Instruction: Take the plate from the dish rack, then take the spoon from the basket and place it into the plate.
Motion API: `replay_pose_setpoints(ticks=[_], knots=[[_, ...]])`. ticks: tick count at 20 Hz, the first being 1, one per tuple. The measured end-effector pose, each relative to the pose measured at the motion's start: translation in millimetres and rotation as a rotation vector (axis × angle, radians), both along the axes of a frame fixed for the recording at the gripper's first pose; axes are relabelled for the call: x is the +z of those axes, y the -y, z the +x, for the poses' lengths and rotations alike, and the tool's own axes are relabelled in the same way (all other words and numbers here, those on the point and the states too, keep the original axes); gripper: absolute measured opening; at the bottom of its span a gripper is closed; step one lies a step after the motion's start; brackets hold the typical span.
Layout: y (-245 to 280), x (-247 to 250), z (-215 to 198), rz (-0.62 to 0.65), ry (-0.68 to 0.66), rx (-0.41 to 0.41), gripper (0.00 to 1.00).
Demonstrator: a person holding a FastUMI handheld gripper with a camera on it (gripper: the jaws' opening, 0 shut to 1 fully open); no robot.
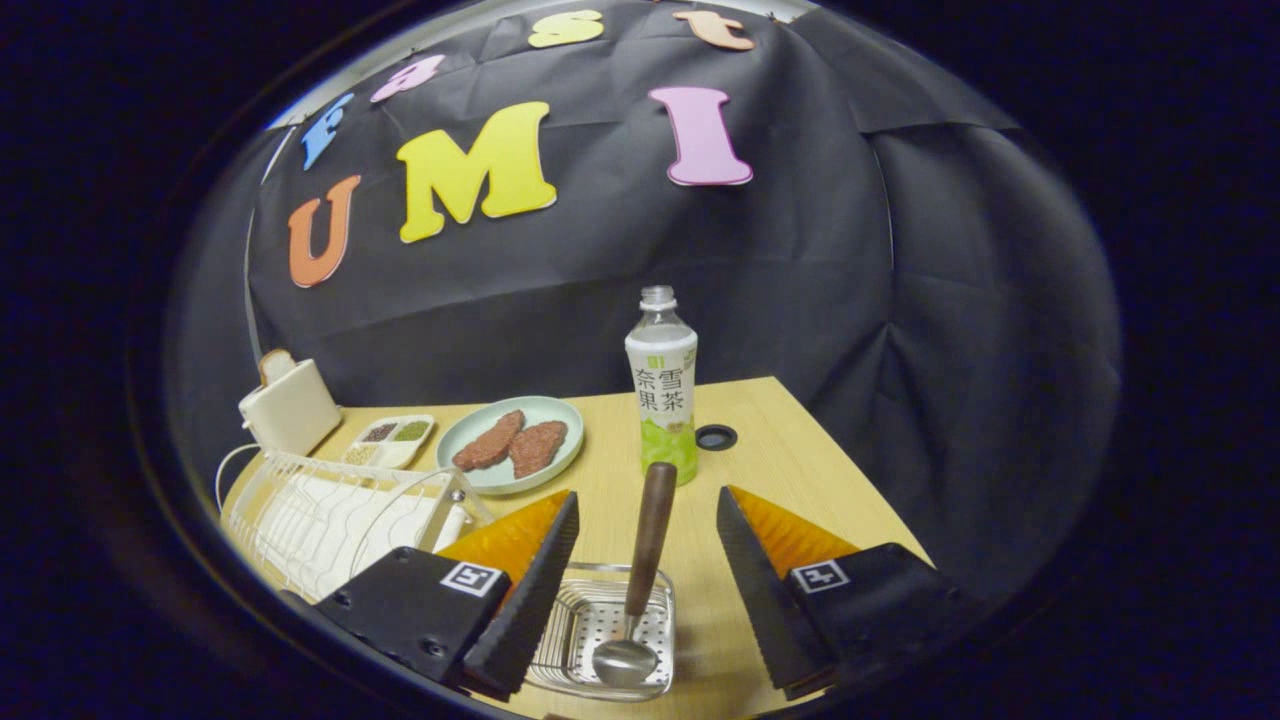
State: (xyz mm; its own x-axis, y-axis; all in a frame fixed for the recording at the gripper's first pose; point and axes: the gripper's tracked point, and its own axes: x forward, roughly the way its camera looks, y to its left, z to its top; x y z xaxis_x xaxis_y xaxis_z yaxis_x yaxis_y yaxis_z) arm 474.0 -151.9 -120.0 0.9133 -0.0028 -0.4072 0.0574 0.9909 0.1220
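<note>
The gripper (648,520) is released, fingers spread wide and touching nothing. Between them lies the spoon (640,580), bowl down in the metal basket (600,640), handle leaning up toward the bottle (662,385). Left of the fingers stands the white dish rack (330,515). Beyond it, the plate (512,443) carries two brown patties, beside a small divided tray (392,440) and a toaster (290,405).

The gripper (648,545) hangs tilted downward, its two fingers spread wide apart and holding nothing.
</note>
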Motion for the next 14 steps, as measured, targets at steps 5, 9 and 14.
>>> replay_pose_setpoints(ticks=[5,9,14], knots=[[0.9,-19.5,7.5,-0.015,-0.055,-0.009,0.43],[0.1,-3.8,-2.7,-0.016,-0.008,-0.038,0.16],[-10.7,44.0,-35.9,0.006,0.124,-0.055,0.14]])
